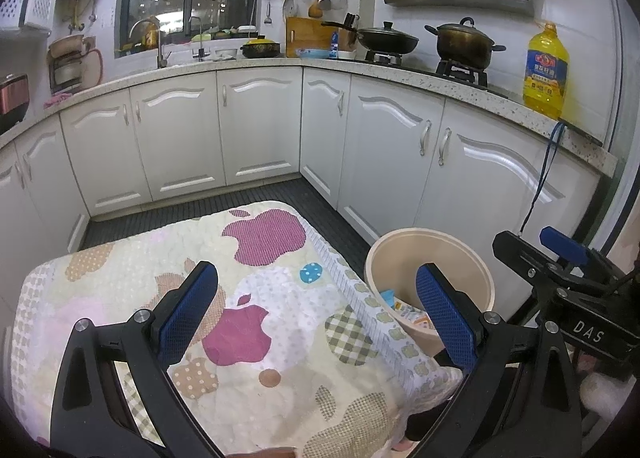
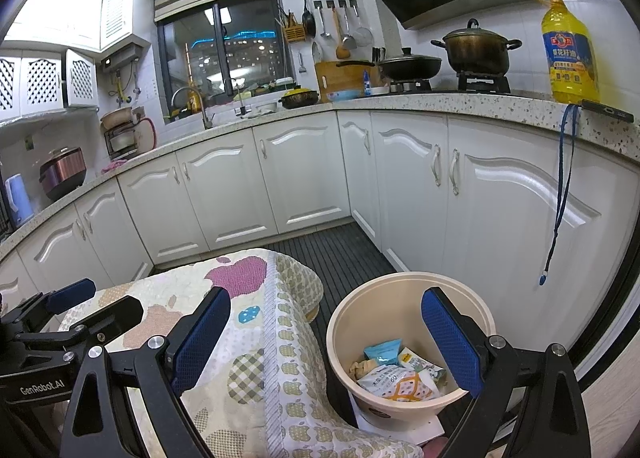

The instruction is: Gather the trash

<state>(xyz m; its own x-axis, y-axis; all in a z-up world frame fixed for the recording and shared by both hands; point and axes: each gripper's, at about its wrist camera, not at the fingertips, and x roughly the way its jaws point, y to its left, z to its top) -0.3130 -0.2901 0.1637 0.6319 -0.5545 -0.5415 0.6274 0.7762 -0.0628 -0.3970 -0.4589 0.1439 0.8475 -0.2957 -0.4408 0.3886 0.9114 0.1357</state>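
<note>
Wrappers (image 2: 396, 372) sit heaped in the cream bin (image 2: 340, 338), lower right of frame, just beside the apple-print cloth (image 2: 248, 378). Right gripper (image 2: 326, 338) spread wide, empty; left gripper (image 1: 316, 310) likewise, above the cloth.

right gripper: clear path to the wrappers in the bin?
Probably yes. The right gripper is open and empty above the beige bin, whose top is uncovered. The wrappers lie exposed at the bottom; only the bin wall may crowd the open fingers.
</note>
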